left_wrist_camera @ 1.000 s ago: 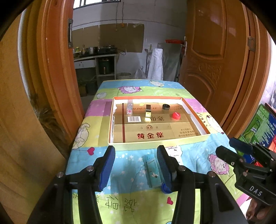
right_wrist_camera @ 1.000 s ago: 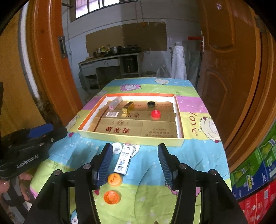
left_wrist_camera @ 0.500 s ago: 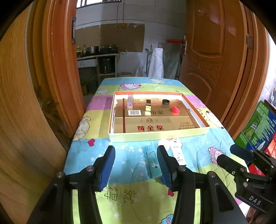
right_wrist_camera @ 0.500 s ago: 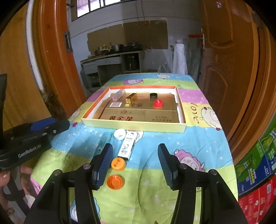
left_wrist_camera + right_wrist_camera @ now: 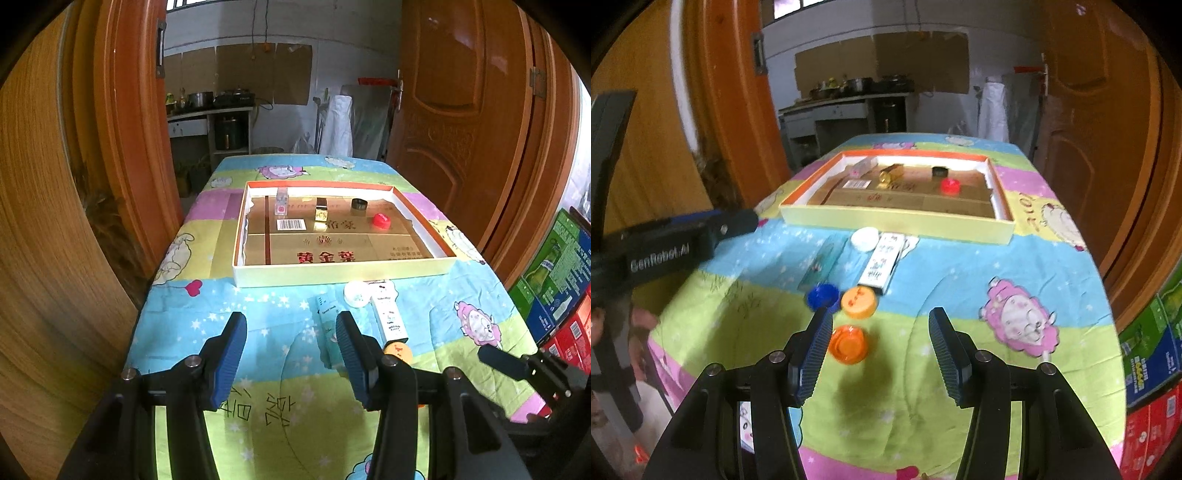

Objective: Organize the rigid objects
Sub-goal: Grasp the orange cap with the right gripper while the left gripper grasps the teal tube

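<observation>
A shallow cream tray (image 5: pixel 343 275) with a cardboard floor holds a clear little box (image 5: pixel 281 201), a gold box (image 5: pixel 321 212), a black cap (image 5: pixel 358 205) and a red cap (image 5: pixel 381 220). In front of it on the cloth lie a white cap (image 5: pixel 865 239), a white carton (image 5: pixel 882 264), a teal carton (image 5: pixel 822 264), a blue cap (image 5: pixel 822 295) and two orange caps (image 5: pixel 859 302) (image 5: pixel 848 344). My left gripper (image 5: pixel 290 350) hangs open over the cloth, left of the teal carton (image 5: pixel 327 321). My right gripper (image 5: pixel 881 347) is open and grips nothing; the nearer orange cap lies by its left finger.
The table wears a bright cartoon cloth (image 5: pixel 184 325) and stands between orange wooden doors (image 5: pixel 461 129). Stacked printed cartons (image 5: pixel 554 273) sit on the floor at the right. A hand (image 5: pixel 639 325) holds the left gripper (image 5: pixel 683 240) at the table's left edge.
Both grippers have drawn back from the tray toward the near end of the table, the right one further. More caps and cloth now show in front of them. Jaws unchanged.
</observation>
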`<action>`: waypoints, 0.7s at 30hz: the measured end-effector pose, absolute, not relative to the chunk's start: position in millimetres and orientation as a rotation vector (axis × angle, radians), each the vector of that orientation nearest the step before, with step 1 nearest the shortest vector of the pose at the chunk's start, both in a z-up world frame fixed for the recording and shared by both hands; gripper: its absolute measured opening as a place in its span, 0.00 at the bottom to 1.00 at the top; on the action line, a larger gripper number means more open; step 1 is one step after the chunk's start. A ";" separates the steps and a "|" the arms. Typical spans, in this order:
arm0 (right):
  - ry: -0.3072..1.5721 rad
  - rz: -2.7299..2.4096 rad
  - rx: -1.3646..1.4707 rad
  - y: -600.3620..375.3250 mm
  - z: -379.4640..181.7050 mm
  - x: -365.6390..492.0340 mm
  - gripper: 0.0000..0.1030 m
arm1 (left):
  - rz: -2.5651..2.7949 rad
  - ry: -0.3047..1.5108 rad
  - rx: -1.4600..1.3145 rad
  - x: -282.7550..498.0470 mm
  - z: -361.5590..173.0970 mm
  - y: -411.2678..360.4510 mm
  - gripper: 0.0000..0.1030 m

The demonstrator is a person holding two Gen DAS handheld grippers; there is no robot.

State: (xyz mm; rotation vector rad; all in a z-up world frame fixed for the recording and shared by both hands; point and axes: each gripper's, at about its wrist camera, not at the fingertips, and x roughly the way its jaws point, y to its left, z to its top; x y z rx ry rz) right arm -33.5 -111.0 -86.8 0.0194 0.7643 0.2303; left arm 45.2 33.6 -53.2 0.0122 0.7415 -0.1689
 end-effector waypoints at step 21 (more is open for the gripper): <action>0.835 0.257 -0.015 -92.4 -131.1 -20.2 0.54 | -0.183 0.791 0.008 61.7 -78.6 30.6 0.49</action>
